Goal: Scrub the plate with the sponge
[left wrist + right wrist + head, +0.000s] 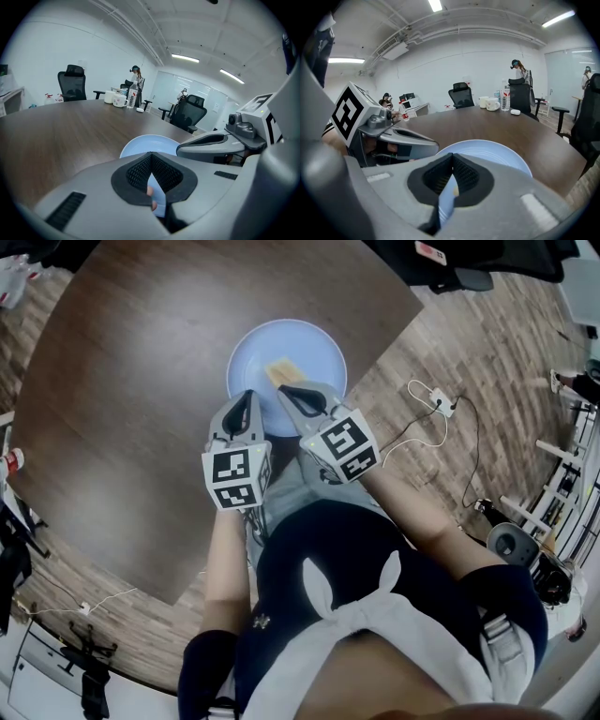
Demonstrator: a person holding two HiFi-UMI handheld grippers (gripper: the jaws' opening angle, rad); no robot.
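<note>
Where the sponge lies: the sponge (281, 371) is flat on the plate (317, 352), a little beyond its middle, loose, with no jaw on it.
Plate: pale blue and shallow, set close to the near edge of the table (141, 362), probably so both arms reach it without stretching.
Left gripper (151, 154): jaws pressed together at the tips on nothing. It hangs over the plate's near-left rim and points away from the person.
Right gripper (452, 155): likewise closed and empty, over the plate's near half, with its tips just short of the sponge. The sponge shows as a yellow speck through the slit behind its pads.
Why held so: side by side, low and level, the pair looks parked, neither bracing the plate nor working it.
Stage: this fits a sponge waiting to be picked up, or one laid down after scrubbing. No suds or dirt can be made out to settle it.
Surface: round, dark wood grain, matt and bare around the plate. Mugs (117, 98) and a bottle (133, 95) stand at the far side.
Floor (497, 324): grey-brown planks, with a white cable (439, 435) trailing on the right.
Room: white office with strip lights (185, 58), black chairs (72, 84) and a person (518, 70) far off.
</note>
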